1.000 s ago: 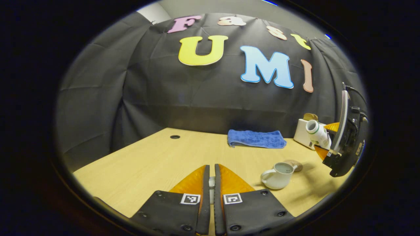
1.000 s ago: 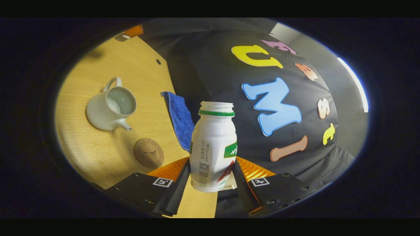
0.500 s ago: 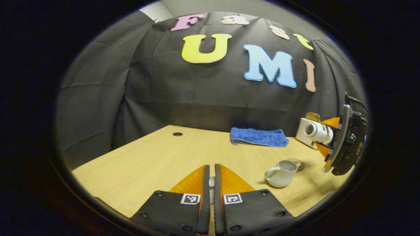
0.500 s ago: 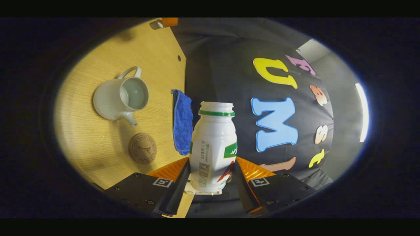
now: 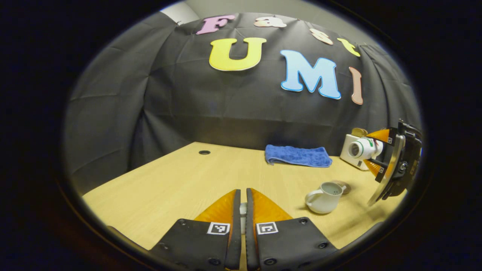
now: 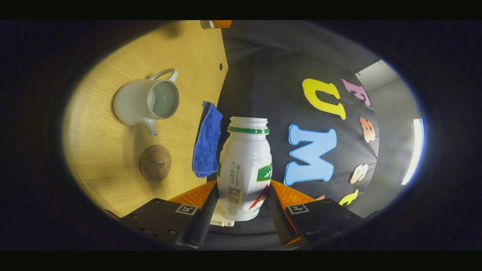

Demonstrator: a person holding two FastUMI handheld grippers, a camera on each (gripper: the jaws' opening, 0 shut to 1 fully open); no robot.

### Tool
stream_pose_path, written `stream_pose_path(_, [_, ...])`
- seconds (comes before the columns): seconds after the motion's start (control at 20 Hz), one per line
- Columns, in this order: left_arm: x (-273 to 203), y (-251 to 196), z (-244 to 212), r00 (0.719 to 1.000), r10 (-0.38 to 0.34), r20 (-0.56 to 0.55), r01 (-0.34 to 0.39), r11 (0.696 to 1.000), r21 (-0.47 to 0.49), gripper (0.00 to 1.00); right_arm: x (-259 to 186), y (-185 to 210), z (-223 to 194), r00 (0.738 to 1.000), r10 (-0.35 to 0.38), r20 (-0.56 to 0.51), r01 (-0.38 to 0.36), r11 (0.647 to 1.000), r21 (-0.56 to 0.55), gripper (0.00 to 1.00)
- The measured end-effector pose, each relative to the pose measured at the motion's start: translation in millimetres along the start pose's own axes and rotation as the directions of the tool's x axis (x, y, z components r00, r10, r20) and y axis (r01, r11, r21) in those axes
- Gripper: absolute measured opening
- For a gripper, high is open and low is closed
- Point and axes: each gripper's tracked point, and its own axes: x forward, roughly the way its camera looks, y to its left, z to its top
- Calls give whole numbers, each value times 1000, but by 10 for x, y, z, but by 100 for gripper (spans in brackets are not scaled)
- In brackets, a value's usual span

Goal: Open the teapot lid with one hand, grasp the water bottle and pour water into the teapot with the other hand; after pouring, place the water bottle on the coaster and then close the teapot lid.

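Setting: pale wooden table (image 5: 180, 180) against a black cloth wall, with a folded blue towel (image 5: 298, 156) near the back edge.
Teapot: the white teapot (image 6: 145, 101) stands on the table with its mouth uncovered; the lid is off, so that first step looks done.
Left gripper: the left gripper (image 5: 241, 210) hovers over the table with its fingers pressed almost together on a small pale piece; I judge it to be the teapot lid, though too little shows to be sure.
Right gripper: the right gripper (image 6: 243, 197) pinches the water bottle (image 6: 244, 169) by its lower body, one finger on each side.
Bottle position: uncapped, tipped on its side in the air, up and to the right of the teapot, apart from it.
Coaster: the round coaster (image 6: 155, 162) lies bare just beside the spout.
Water: none is seen leaving the bottle; whether pouring is over cannot be told.
Left to do: set the bottle on the coaster, then close the lid.
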Motion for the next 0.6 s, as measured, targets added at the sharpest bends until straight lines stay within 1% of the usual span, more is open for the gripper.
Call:
stream_pose_path(0.2, [12, -7, -21, 1000, -2, -4, 2, 1000, -2, 12, 9, -68, 23, 1000, -9, 13, 9, 999, -39, 71])
stream_pose_path(0.25, [20, -2, -27, 1000, -2, -5, 2, 1000, -3, 12, 8, -84, 38, 1000, -10, 15, 11, 999, -49, 69])
stream_pose_path(0.3, [25, -5, -38, 1000, -2, -7, 2, 1000, -3, 15, 33, -84, 47, 1000, -11, 17, 12, 998, -54, 71])
stream_pose_path(0.35, [27, -5, -41, 1000, -3, -10, 3, 1000, -3, 15, 24, -96, 52, 1000, -11, 19, 13, 998, -62, 71])
stream_pose_path(0.4, [27, -8, -35, 1000, -3, -10, 3, 1000, -3, 12, 30, -125, 51, 1000, -15, 19, 16, 998, -67, 71])
stream_pose_path(0.45, [21, -9, -49, 1000, -3, -11, 3, 1000, -3, 15, 39, -128, 52, 1000, -17, 24, 18, 997, -76, 71])
stream_pose_path(0.5, [17, -6, -48, 1000, -3, -12, 3, 1000, -4, 12, 35, -137, 61, 1000, -17, 26, 20, 996, -83, 71])
stream_pose_path(0.6, [18, -11, -65, 1000, -4, -14, 4, 1000, -6, 12, 11, -168, 79, 999, -17, 29, 20, 995, -97, 71])
